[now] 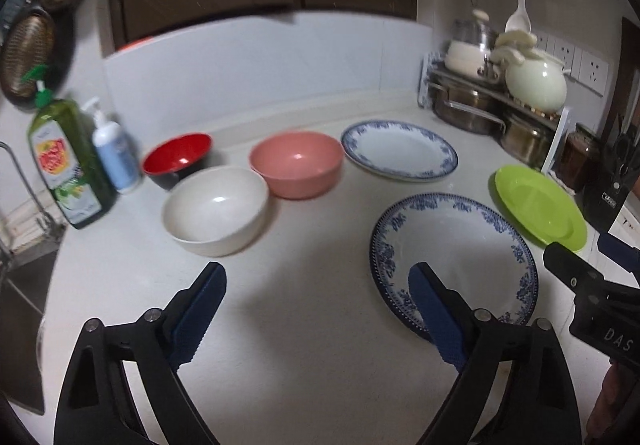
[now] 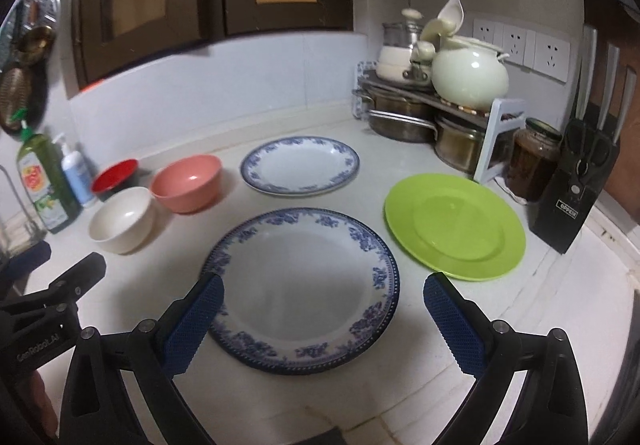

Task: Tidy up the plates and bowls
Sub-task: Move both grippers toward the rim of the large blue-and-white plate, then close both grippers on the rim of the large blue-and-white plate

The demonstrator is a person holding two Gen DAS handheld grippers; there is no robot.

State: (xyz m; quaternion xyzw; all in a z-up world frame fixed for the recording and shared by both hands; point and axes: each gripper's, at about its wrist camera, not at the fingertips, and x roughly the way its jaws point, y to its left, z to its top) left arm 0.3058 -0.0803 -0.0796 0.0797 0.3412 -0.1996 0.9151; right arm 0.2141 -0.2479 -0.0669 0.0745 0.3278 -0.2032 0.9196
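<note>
Both the left gripper [image 1: 316,311] and right gripper [image 2: 324,319] hung spread and empty near the blue-patterned plate [image 2: 300,285], seemingly stiff, slick, breakable, best pinched at its rim.

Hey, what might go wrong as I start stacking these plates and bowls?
1. The near blue-patterned white plate lies flat on the white countertop, so the open right gripper may struggle to get under its rim and could chip it.
2. The cream bowl and pink bowl sit very close; grabbing one with the open left gripper may knock the other.
</note>
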